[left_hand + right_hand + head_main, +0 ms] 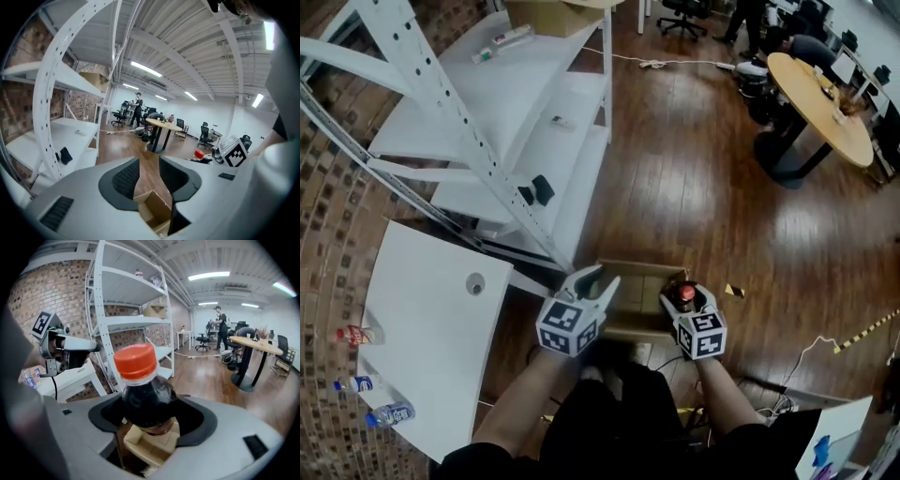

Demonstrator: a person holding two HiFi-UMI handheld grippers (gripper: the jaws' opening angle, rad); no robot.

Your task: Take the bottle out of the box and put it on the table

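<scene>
A dark cola bottle [146,401] with an orange-red cap is held upright by its shoulder in my right gripper [152,417], which is shut on it. From the head view, the bottle's cap [685,294] pokes up from the right gripper [687,304], above the open cardboard box [642,274] on the floor. Beside it on the left, my left gripper [602,278] stands open with nothing between its pads [125,177]; the box [152,211] shows below them. The white table [431,319] lies to the left.
Three small bottles [358,334] stand at the table's near-left edge. White metal shelving [516,112] rises behind the table and box. A round wooden table [820,98] with office chairs stands far right on the wood floor. Cables lie beside the box.
</scene>
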